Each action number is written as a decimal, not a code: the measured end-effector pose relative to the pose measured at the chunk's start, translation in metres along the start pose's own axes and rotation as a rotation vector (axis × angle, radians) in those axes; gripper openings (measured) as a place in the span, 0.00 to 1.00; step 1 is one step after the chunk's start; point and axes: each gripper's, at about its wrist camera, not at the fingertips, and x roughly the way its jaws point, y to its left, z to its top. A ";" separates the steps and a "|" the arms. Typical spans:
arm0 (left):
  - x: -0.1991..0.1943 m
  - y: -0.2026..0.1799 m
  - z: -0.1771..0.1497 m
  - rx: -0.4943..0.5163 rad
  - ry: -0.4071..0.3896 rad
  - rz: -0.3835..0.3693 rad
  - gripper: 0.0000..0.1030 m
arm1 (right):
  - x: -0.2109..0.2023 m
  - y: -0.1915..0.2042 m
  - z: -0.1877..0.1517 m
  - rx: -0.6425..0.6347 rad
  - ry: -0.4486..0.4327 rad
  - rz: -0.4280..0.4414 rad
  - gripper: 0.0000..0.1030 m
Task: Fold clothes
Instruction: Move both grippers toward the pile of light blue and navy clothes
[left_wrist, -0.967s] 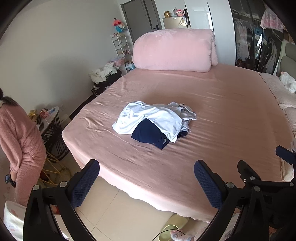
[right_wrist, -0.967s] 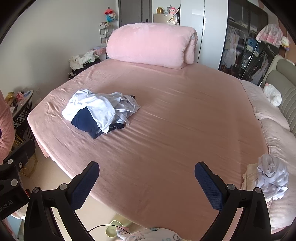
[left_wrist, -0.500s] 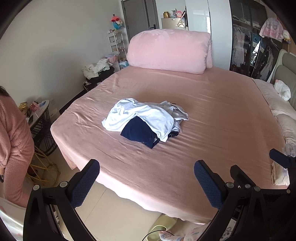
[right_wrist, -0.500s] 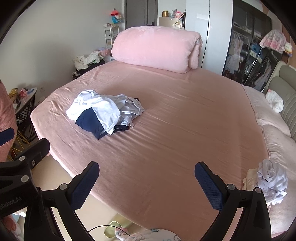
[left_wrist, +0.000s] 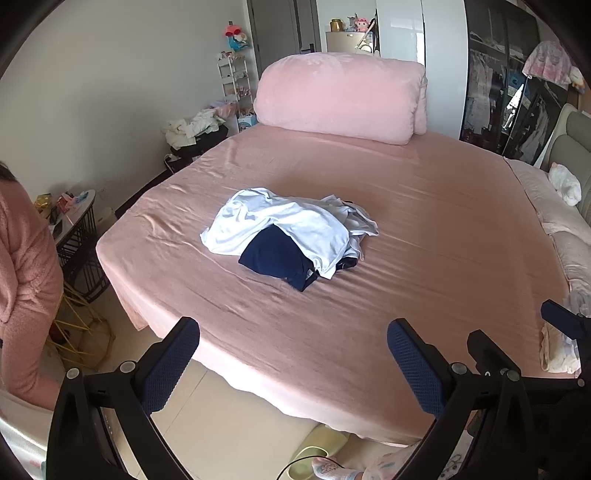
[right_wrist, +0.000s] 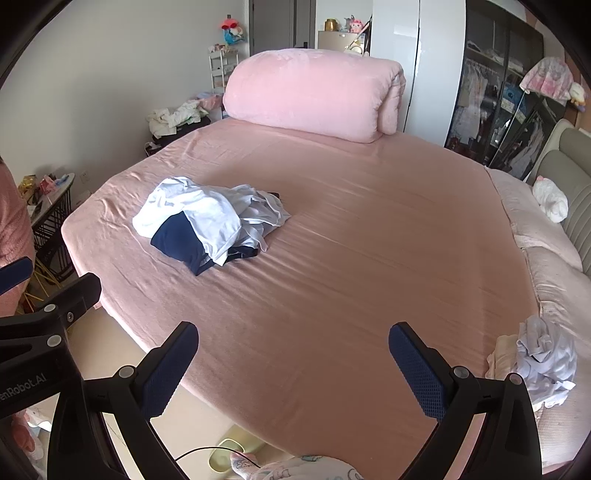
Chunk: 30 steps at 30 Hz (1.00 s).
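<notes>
Clothes (left_wrist: 291, 236) heaped ahead of both tongs, untouched, well apart from either. Left tongs (left_wrist: 293, 363) spread wide and empty over the near bed (left_wrist: 424, 206) edge; right tongs (right_wrist: 293, 363) likewise spread, holding nothing. Pile, white garment (right_wrist: 199, 212) over navy garment (right_wrist: 179, 242), now dead ahead of left tongs, ahead-left of right. Closer than a second ago: approach under way, no fold begun. Second crumpled bundle (right_wrist: 543, 360) beside right tongs' right finger.
</notes>
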 end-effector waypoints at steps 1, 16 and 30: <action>0.002 0.001 -0.001 -0.011 0.004 -0.008 0.99 | 0.000 0.000 0.000 -0.001 0.000 -0.002 1.00; 0.012 0.013 -0.003 -0.042 0.024 0.023 0.98 | 0.002 0.003 0.002 0.002 -0.005 0.016 1.00; 0.018 0.009 -0.004 -0.033 0.083 -0.071 0.83 | 0.007 0.000 0.003 0.020 0.007 0.011 1.00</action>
